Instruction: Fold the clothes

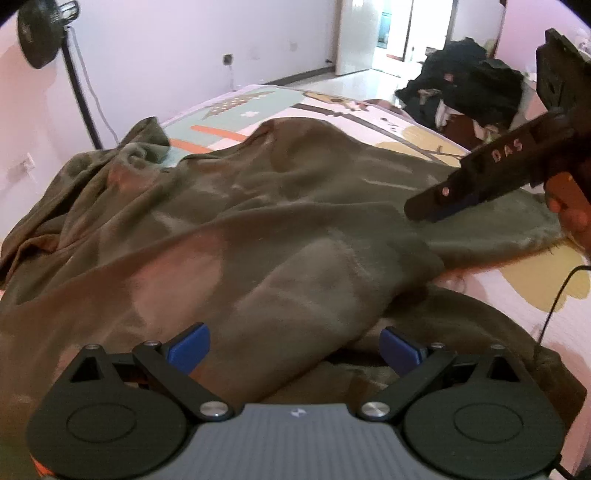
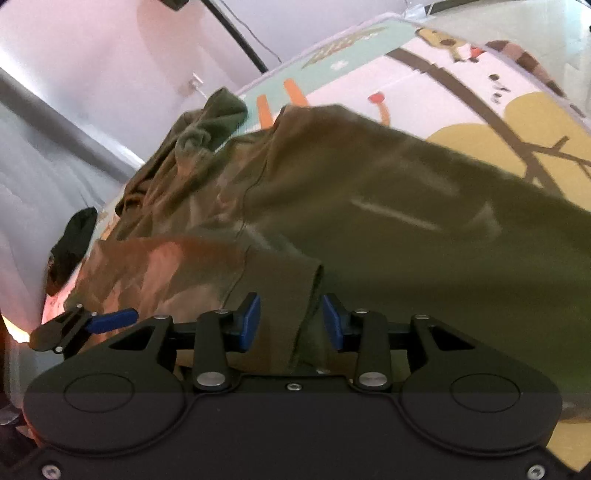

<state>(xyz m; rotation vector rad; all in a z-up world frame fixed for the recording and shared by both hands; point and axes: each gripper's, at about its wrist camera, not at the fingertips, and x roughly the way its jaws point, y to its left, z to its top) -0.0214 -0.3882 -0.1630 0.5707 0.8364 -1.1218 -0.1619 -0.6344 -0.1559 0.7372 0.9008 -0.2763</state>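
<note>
An olive green long-sleeved garment [image 1: 280, 206] lies spread and rumpled over a patterned bed sheet [image 1: 236, 107]. My left gripper [image 1: 295, 349] hovers over its near part, jaws wide open, nothing pinched. From the right, my right gripper [image 1: 421, 212] reaches in low over the garment's right side, a hand [image 1: 569, 210] behind it. In the right wrist view the garment [image 2: 406, 206] fills the frame, and a sleeve with its cuff edge [image 2: 306, 288] lies under the right gripper [image 2: 291, 325]. The pads stand apart and do not press on the cloth. One blue finger of the left gripper [image 2: 114, 319] shows at the left.
A dark pile of clothes [image 1: 461, 85] sits at the far right of the bed. A standing fan [image 1: 44, 33] is by the wall at left and a doorway [image 1: 391, 33] lies beyond. A black cable [image 1: 554, 306] trails on the sheet. A small dark cloth [image 2: 74, 240] lies near the bed's edge.
</note>
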